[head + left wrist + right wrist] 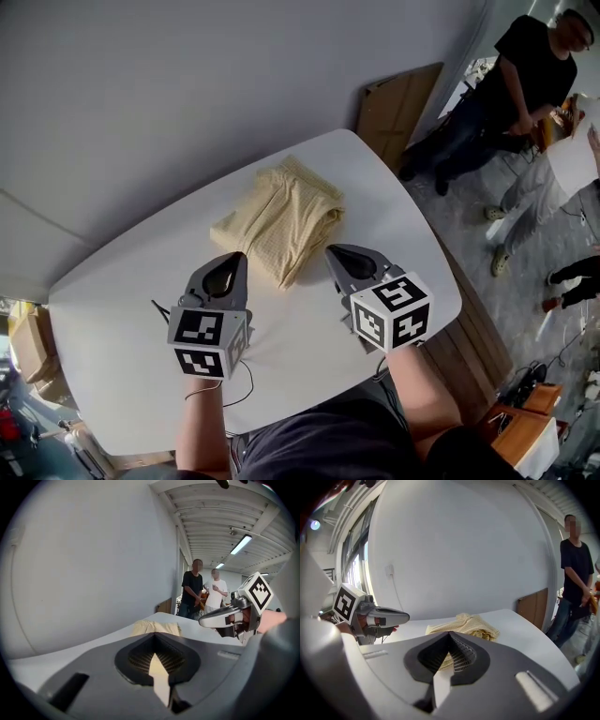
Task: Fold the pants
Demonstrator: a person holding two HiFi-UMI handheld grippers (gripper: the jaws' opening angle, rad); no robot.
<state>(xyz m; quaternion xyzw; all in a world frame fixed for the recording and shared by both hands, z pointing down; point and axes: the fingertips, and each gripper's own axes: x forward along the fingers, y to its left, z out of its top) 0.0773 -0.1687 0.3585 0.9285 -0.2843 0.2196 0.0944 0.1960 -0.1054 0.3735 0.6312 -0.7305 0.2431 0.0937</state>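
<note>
In your head view, the folded pants [281,223] lie on the far middle of the white bench [131,328]. Your left gripper [234,260] and right gripper [336,251] sit nearer you, one at each side of the bundle's near end. A person [525,84] stands far right.

Your left gripper view adds what that view hides: its jaws are pressed together on nothing, with a ceiling light [241,544] overhead.

Your right gripper view shows its jaws likewise together and empty, the pants beyond them, and a window [351,559] at far left.
</note>
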